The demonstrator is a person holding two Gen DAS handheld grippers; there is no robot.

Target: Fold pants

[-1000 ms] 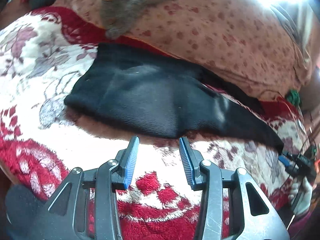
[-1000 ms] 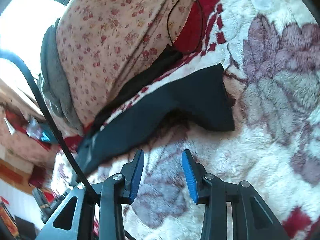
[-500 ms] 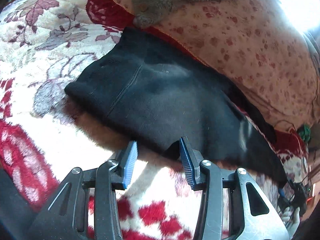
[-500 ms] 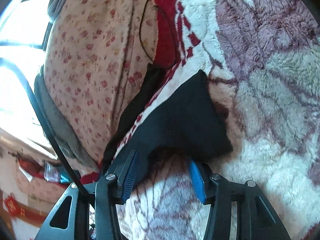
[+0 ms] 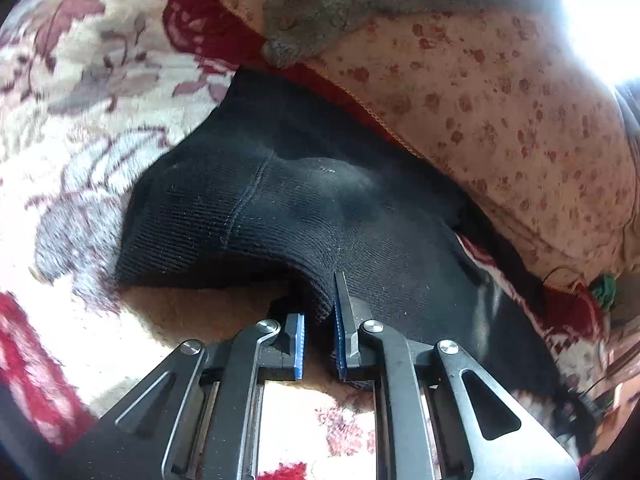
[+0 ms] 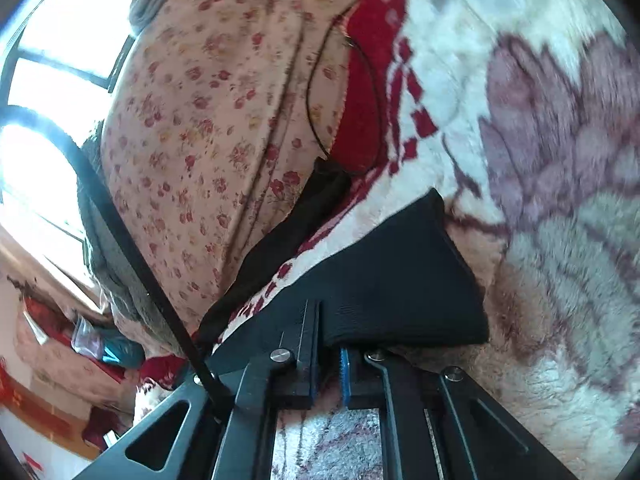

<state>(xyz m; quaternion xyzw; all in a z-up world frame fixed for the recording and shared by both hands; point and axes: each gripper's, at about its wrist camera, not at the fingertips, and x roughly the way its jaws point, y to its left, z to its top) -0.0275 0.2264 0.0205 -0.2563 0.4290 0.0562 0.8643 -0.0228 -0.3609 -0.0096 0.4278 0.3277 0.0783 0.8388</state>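
Observation:
Black knit pants lie on a fleece floral blanket. My left gripper is shut on the near edge of the waist end and lifts it a little, with a shadow under the fabric. In the right wrist view the leg end of the pants lies on the blanket. My right gripper is shut on its near edge. The second leg runs along the quilt behind.
A pink flowered quilt is heaped behind the pants, with a grey garment on top. A thin black cable loops over the quilt and the blanket's red border. A window glares at the left.
Both grippers moved forward onto the pants and closed on the near edge. The left one has raised the waist edge slightly.

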